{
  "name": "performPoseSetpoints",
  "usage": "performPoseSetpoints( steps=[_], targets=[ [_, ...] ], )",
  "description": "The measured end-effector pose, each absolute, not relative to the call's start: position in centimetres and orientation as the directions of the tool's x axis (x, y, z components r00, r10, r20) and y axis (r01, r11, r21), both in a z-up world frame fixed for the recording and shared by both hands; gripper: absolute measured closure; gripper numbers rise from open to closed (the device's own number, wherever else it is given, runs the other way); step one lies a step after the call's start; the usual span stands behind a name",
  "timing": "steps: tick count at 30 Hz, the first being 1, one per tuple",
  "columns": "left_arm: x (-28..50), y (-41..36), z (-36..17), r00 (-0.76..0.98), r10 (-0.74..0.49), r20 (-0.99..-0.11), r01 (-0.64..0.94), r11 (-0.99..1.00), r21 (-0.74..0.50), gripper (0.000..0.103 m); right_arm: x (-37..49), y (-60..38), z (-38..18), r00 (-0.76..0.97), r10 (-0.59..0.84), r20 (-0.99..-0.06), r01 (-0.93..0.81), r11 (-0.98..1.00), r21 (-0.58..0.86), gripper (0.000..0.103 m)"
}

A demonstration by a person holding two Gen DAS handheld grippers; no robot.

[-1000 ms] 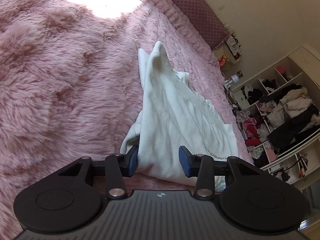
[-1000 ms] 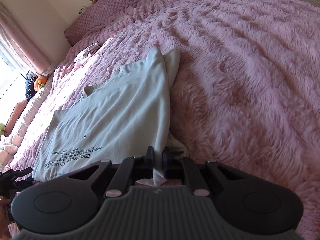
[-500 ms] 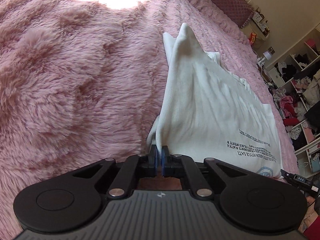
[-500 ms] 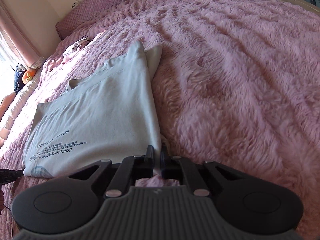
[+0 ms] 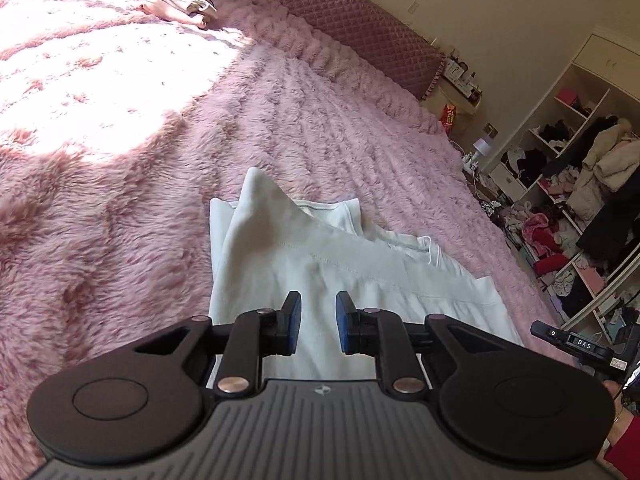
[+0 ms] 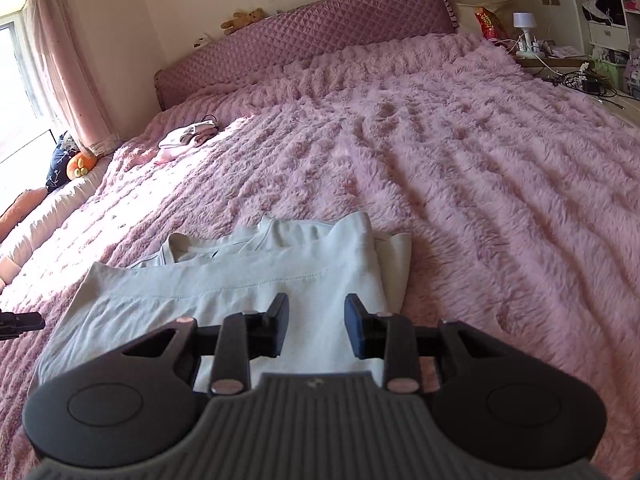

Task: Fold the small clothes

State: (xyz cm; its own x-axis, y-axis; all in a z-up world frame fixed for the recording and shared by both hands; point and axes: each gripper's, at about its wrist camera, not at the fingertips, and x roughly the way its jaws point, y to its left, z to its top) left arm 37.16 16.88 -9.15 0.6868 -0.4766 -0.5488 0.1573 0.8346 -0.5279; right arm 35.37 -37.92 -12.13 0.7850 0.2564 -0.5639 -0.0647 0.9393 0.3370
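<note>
Our left gripper (image 5: pixel 317 328) and right gripper (image 6: pixel 316 330) are opening, nothing between the pads — the white garment (image 5: pixel 320 264) lies just under both, its long axis running from left gripper to right.

White garment (image 5: pixel 320 280); fluffy pink blanket (image 6: pixel 480 160); mauve diamond-quilted headboard (image 6: pixel 320 24).

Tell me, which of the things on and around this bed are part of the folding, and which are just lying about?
Part of the job:
- white shirt, folded over on the pink blanket
- left gripper, jaws opening, nothing between them
- right gripper, jaws opening, nothing between them

Just lying about:
- small clothes pile near the headboard
- teddy bear
- bedside lamp
- cluttered shelves
</note>
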Motion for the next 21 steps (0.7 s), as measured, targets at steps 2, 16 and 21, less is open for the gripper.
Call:
performPoseSetpoints(
  steps=[2, 16, 21],
  targets=[
    [39.0, 16.0, -10.1, 0.682, -0.483, -0.549, 0.145, 0.825, -0.546, 0.079, 37.8, -37.0, -12.8, 0.786, 0.244, -0.568, -0.046, 0.939, 0.34, 0.075],
    [42.4, 18.6, -14.4, 0.653, -0.449, -0.611, -0.02, 0.796, -0.605, 0.085, 41.7, -36.8, -17.2, 0.754, 0.078, -0.652, 0.137, 0.952, 0.272, 0.096],
    [40.2, 19.0, -11.0, 0.666, -0.426, -0.612, 0.002, 0.822, -0.57, 0.073, 38.7, -34.9, -13.6, 0.789, 0.12, -0.603, 0.052, 0.964, 0.259, 0.085]
  ],
)
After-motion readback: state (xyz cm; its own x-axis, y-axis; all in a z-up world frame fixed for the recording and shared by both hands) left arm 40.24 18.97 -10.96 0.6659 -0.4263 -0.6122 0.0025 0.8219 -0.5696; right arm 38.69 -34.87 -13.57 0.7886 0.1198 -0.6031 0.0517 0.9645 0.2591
